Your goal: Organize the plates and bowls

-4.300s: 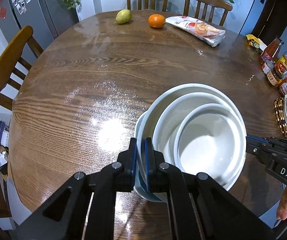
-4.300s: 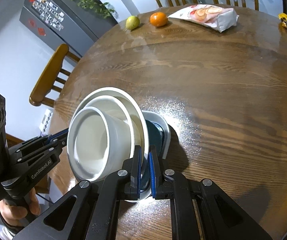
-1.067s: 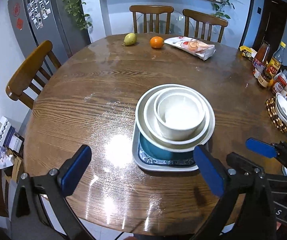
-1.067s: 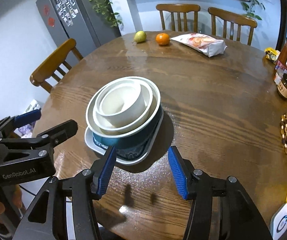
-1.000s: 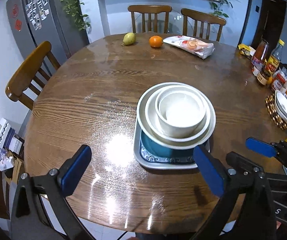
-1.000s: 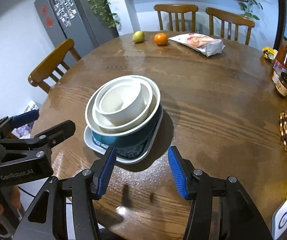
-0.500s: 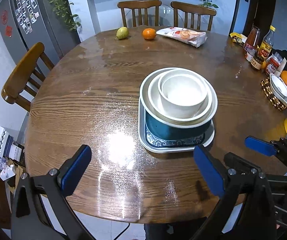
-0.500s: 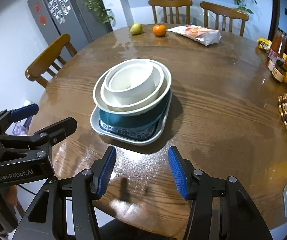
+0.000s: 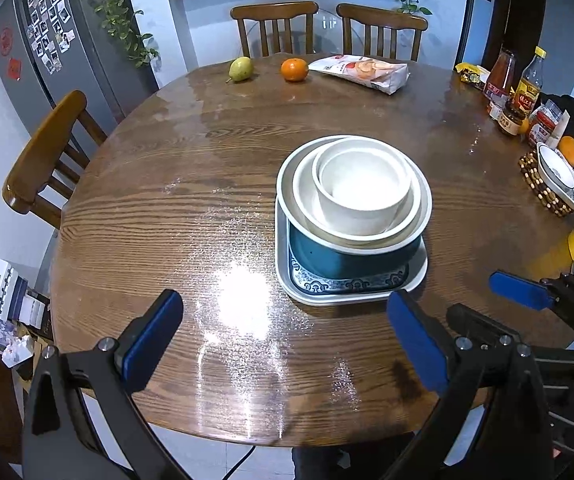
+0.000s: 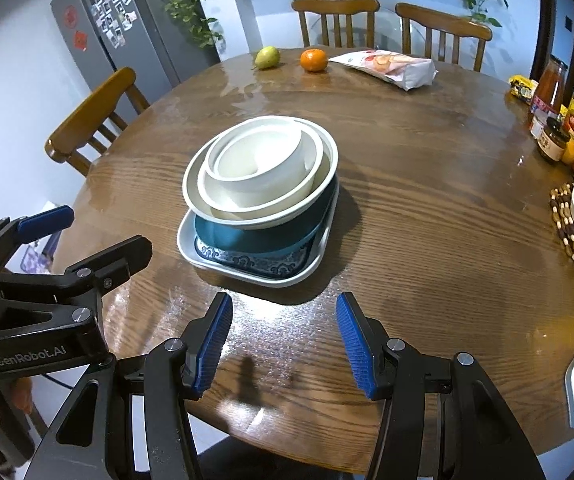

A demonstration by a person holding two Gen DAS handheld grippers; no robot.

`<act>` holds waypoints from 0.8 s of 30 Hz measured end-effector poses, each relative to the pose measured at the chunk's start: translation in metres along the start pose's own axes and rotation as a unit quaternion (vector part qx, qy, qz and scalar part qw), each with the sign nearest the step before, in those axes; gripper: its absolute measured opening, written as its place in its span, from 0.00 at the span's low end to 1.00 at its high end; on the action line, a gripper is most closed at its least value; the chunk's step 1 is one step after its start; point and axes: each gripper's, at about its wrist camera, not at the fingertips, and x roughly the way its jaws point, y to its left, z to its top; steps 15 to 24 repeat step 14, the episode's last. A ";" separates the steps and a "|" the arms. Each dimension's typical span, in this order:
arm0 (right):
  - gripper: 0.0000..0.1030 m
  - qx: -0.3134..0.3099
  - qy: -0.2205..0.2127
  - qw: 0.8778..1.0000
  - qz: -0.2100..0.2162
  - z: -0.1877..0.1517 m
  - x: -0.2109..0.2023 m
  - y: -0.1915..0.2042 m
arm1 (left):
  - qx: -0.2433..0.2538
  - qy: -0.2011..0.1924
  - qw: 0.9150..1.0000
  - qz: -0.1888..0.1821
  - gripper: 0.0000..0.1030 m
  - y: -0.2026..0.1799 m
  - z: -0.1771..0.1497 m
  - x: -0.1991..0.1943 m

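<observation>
On the round wooden table [image 9: 159, 216] the dishes sit nested in one stack: a square plate [image 9: 351, 294] with a blue patterned centre at the bottom, a teal bowl [image 9: 351, 258] on it, then a wide white bowl [image 9: 287, 196], a medium white bowl [image 9: 307, 204] and a small white bowl [image 9: 361, 196] innermost. In the left wrist view the stack lies at about one o'clock from the left gripper [image 9: 285, 338], whose blue pads stand wide apart with nothing between them — only bare tabletop. In the right wrist view the stack is at about eleven o'clock from the right gripper [image 10: 283, 340], its jaws also apart and empty, clear of the plate's near edge. At twelve o'clock on the far rim lie a pear [image 9: 240, 69], an orange [image 9: 294, 69] and a snack bag [image 9: 361, 73] — bottles and jars [image 9: 513, 84] crowd the two o'clock edge.
</observation>
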 end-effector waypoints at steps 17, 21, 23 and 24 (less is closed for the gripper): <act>0.54 -0.001 0.002 1.000 -0.003 0.004 0.002 0.003 | -0.009 0.001 1.000 -0.005 0.99 0.004 0.001 0.001; 0.54 -0.001 0.002 1.000 -0.003 0.004 0.002 0.003 | -0.009 0.001 1.000 -0.005 0.99 0.004 0.001 0.001; 0.54 -0.001 0.002 1.000 -0.003 0.004 0.002 0.003 | -0.009 0.001 1.000 -0.005 0.99 0.004 0.001 0.001; 0.54 -0.001 0.002 1.000 -0.003 0.004 0.002 0.003 | -0.009 0.001 1.000 -0.005 0.99 0.004 0.001 0.001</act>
